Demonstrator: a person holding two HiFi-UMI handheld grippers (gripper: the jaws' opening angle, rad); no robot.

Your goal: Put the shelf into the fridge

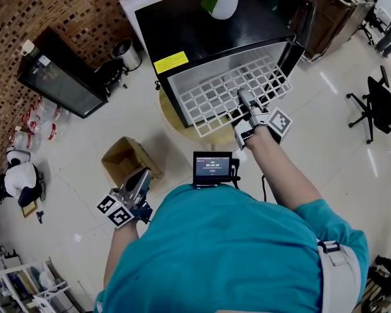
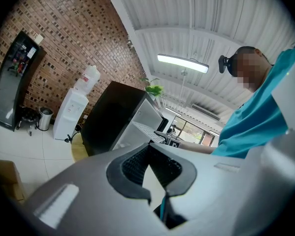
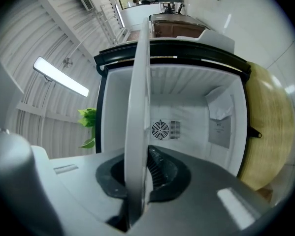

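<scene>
Nearest the lens: teal shirt (image 1: 234, 253), w/ a small screen (image 1: 213, 168) at the chest, digits too small to read.

Out in front: R tongs (image 1: 243, 98), clamped on the near edge of the white wire shelf (image 1: 224, 93). Shelf at the open front of the black mini fridge (image 1: 195, 28), far part reaching into the white cavity, near part sticking out over the round wooden tabletop (image 1: 174, 119) under the fridge. How far in: hard to tell from the head view. R forearm across the shelf's near corner.

Only in the right gripper view:
- R tongs (image 3: 137, 181) tight on the shelf (image 3: 137, 73), seen edge-on as a thin white band across the fridge (image 3: 226, 68) mouth.
- Round fan grille (image 3: 159, 130) on the back wall.
- White sticker (image 3: 220, 127) on the inner wall, print unreadable.

Only in the left gripper view:
- L tongs (image 2: 156, 193) closed, nothing between them.
- Water dispenser (image 2: 71, 112) w/ a bottle on top, by the brick wall.

In the head view: L tongs (image 1: 145, 175) low at the person's side, well apart from the fridge, near a cardboard box (image 1: 125, 156) on the floor.

Around:
- Potted plant (image 1: 222, 2) on the fridge top.
- Yellow label (image 1: 171, 62) near the top's front edge, text not legible.
- Fridge door (image 1: 301, 28) open at right.
- Black glass-door cabinet (image 1: 59, 77) at left.
- Office chair (image 1: 381, 106) at right.
</scene>
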